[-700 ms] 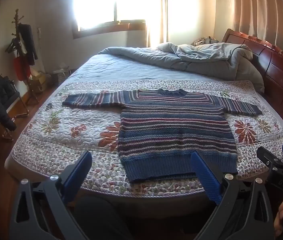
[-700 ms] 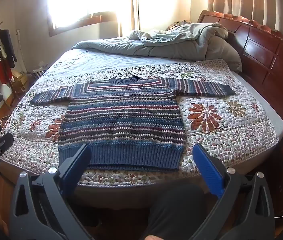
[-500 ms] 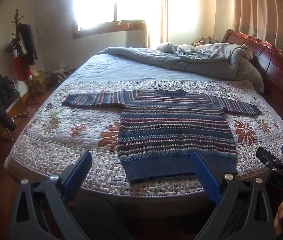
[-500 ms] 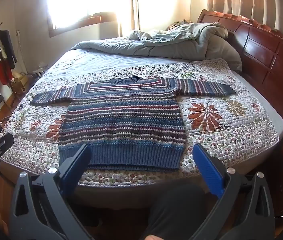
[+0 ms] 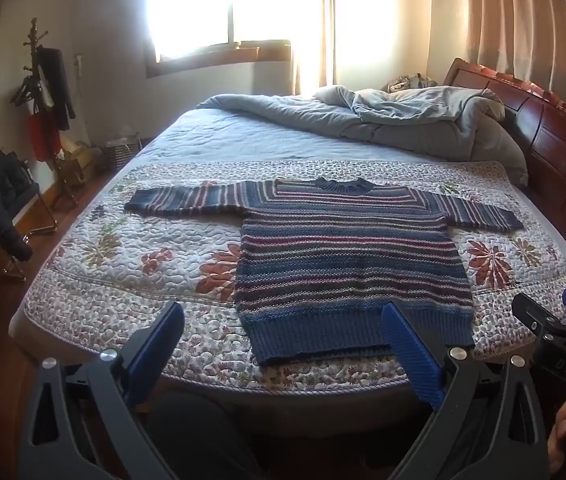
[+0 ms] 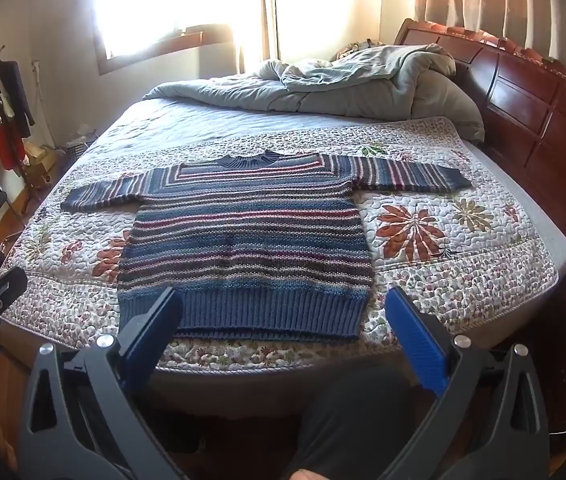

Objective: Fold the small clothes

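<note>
A striped blue, red and grey knitted sweater (image 5: 347,264) (image 6: 247,244) lies flat on the floral quilt (image 5: 131,256) (image 6: 455,248), both sleeves spread out sideways, collar toward the far side, ribbed hem near the bed's front edge. My left gripper (image 5: 283,336) hangs open in front of the bed, short of the hem's left corner, nothing between its blue pads. My right gripper (image 6: 283,320) is open too, held before the hem's middle and right part, empty. Each gripper shows at the other view's side edge.
A rumpled grey duvet (image 5: 383,120) is piled at the far end by the wooden headboard (image 6: 523,96). A coat stand (image 5: 43,92) and dark bags stand on the left floor. The person's dark-clad legs (image 6: 355,412) are against the bed's front.
</note>
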`<state>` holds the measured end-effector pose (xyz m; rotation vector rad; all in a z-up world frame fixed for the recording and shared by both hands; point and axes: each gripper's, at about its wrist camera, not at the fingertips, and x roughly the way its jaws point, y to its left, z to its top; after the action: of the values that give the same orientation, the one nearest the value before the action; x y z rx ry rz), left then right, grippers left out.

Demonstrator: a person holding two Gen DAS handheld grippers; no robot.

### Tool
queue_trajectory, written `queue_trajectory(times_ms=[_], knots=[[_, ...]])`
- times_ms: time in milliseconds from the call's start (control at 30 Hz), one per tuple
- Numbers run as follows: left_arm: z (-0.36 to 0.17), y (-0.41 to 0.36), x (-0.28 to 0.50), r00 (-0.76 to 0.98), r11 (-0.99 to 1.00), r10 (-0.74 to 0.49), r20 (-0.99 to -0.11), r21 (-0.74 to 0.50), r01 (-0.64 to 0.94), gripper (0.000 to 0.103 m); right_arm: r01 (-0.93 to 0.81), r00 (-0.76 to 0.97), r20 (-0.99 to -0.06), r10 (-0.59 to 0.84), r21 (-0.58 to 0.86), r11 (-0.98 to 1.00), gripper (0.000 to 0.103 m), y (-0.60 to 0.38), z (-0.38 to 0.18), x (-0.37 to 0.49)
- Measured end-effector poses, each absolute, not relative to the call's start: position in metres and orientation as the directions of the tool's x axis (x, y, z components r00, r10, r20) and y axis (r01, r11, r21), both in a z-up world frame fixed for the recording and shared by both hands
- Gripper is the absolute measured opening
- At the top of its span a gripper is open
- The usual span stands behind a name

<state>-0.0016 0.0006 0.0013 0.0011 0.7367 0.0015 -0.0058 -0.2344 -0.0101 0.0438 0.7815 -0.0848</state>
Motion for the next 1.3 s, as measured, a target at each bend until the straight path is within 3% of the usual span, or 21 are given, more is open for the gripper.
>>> queue_trajectory(times_ms=[1300], knots=[[0.0066,0.0015,-0.0015,0.750,1.000,-0.006,-0.661,-0.003,0.005,0.099,0.086,0.714,-0.697,-0.064,-0.003,0.996,0.100,-0.2290,-0.0020,-0.0047]])
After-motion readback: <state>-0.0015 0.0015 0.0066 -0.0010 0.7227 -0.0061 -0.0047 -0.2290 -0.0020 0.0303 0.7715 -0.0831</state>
